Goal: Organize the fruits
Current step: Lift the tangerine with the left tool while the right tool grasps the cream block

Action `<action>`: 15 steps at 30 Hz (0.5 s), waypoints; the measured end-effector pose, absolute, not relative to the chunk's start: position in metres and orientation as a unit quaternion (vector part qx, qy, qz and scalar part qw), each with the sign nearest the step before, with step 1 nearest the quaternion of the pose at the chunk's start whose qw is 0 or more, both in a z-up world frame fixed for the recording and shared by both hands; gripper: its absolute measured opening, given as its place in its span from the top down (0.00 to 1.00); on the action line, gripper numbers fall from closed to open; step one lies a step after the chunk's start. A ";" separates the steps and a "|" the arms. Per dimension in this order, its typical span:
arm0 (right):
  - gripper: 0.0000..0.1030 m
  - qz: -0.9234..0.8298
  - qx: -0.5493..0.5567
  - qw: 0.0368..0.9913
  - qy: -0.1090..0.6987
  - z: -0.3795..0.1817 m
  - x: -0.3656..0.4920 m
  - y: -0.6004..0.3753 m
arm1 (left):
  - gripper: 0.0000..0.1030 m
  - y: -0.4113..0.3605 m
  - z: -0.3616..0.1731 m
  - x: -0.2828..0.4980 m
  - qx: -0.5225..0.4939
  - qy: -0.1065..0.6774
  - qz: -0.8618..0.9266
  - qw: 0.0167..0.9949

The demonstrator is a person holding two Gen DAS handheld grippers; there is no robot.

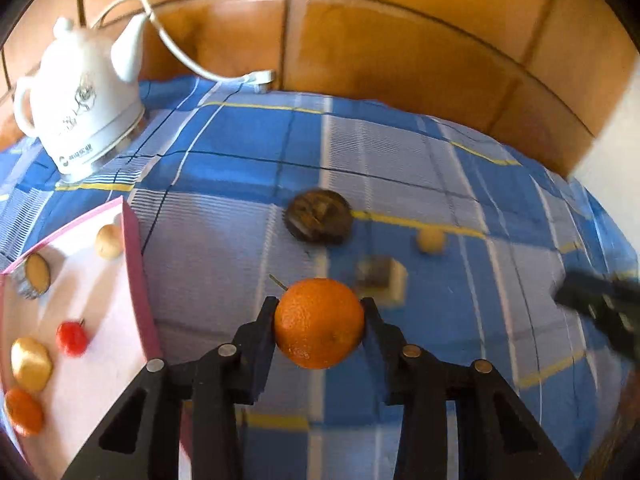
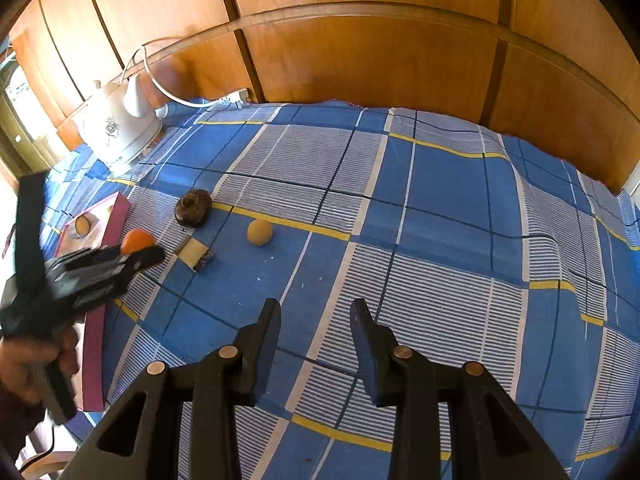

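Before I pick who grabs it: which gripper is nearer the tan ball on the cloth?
Right. The right gripper is open with the tan ball just ahead. The left gripper sits farther left by the tray, holding the orange.

Orange (image 1: 319,323): round, dimpled peel, clamped between the left gripper (image 1: 320,310) fingers.
Tan fruit (image 2: 259,232): round, loose on cloth, ahead-left of the right gripper (image 2: 315,312).
Tray (image 1: 134,264), left of the left gripper: orange fruit (image 1: 23,411), yellow fruit (image 1: 31,364), red fruit (image 1: 71,337).
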State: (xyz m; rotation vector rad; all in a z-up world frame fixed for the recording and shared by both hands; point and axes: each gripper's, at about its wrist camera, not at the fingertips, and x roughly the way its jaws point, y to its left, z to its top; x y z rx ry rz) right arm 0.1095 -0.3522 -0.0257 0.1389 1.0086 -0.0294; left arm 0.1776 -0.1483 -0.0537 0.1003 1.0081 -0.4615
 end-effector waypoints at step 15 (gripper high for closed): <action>0.65 -0.037 0.046 0.868 0.492 -0.034 0.108 -0.356 | 0.60 -0.157 -0.075 0.053 0.138 0.438 -0.275 0.845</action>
